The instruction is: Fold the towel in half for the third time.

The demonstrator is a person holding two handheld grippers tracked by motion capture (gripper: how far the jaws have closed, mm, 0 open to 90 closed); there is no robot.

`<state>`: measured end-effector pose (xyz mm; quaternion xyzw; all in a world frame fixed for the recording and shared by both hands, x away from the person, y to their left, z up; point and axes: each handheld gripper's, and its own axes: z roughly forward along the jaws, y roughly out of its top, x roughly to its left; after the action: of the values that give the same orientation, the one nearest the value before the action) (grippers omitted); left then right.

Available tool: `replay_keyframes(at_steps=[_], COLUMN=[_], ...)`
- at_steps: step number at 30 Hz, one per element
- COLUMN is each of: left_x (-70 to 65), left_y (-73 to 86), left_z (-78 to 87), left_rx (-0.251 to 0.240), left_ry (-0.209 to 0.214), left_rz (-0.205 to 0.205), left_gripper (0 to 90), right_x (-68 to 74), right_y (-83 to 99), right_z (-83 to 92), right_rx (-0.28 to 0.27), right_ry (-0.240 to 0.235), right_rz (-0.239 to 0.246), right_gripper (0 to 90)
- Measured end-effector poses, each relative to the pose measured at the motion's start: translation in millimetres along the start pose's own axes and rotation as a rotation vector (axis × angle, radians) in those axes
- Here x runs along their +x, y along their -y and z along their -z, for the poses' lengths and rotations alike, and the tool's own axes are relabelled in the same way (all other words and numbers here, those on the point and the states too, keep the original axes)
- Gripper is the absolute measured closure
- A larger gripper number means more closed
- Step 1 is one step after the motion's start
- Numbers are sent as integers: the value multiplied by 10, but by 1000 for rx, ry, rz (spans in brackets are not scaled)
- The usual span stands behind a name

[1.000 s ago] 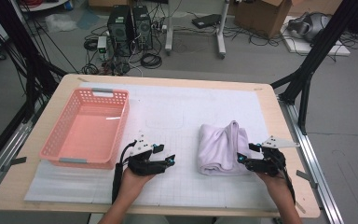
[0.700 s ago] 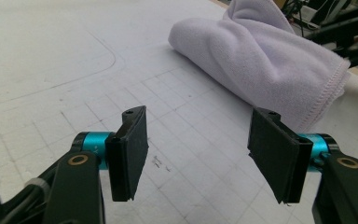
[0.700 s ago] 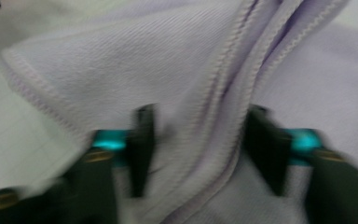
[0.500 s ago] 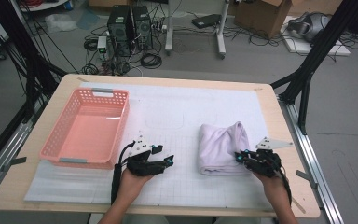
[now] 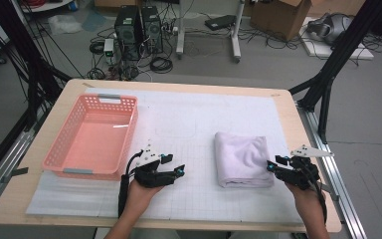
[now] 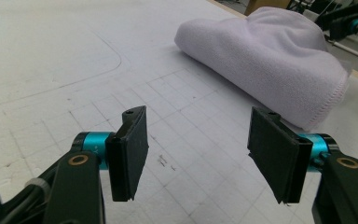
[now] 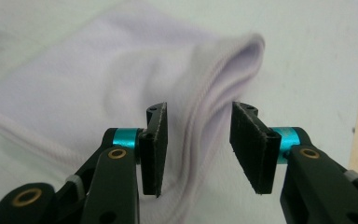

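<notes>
On the left of the light wooden table [image 5: 35,199], a pink plastic slatted basket [image 5: 92,137] is being carried by the white gridded mat [image 5: 189,119] that covers most of the tabletop. Just beside the basket's near right corner, the left tool [image 5: 179,172] is being held low over the mat by the person's left hand [image 5: 142,191]. In the left gripper view, its two black pads [image 6: 130,149] are being kept well apart, with nothing but bare gridded mat between them; nothing is being touched or gripped.

Further right, the folded pale lilac towel [image 5: 241,159] is lying flat on the mat, between the two tools and nearer the right one.

At the towel's right edge, the right tool [image 5: 270,167] is being held by the person's right hand [image 5: 306,191]. Its jaws have just been opening again after a quick closing. In the right gripper view, a raised stitched fold of the towel [image 7: 214,79] is being seen in the gap and beyond the pads [image 7: 249,144], which are standing partly apart; the cloth is not being pressed by either pad.
</notes>
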<state>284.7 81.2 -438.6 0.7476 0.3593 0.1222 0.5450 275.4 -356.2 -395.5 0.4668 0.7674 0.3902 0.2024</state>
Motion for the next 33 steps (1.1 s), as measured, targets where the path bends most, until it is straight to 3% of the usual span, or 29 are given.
replay_keyframes(at_steps=[4, 8, 11, 12, 14, 18, 20, 26, 33], left_x=[-4, -12, -12, -12, -10, -3, -2, 5, 3], left_y=[1, 4, 8, 8, 6, 3, 3, 4, 10], left_z=[0, -6, -10, -13, -9, 2, 6, 13, 11], left_rx=[2, 1, 6, 5, 2, -1, -1, 2, 4], left_ry=[0, 4, 6, 4, 2, 0, 0, -1, 0], left_rz=[1, 2, -2, 1, 2, 2, 4, 1, 3], left_gripper=[382, 382, 383, 383, 383, 382, 383, 382, 382], right_x=[25, -49, -99, -108, -105, -75, -42, 127, 298], right_y=[-49, 12, 100, 108, 84, -38, -127, -397, -631], right_z=[-136, -309, -320, -300, -259, -198, -221, -516, -929], right_rx=[13, 80, 125, 126, 119, 38, 3, -17, 39], right_ry=[3, -2, 8, 8, 41, 72, 62, -28, -56], right_rz=[3, -10, -39, -52, -35, -22, 0, 64, 121], right_gripper=[544, 777, 800, 789, 613, 512, 469, 440, 471])
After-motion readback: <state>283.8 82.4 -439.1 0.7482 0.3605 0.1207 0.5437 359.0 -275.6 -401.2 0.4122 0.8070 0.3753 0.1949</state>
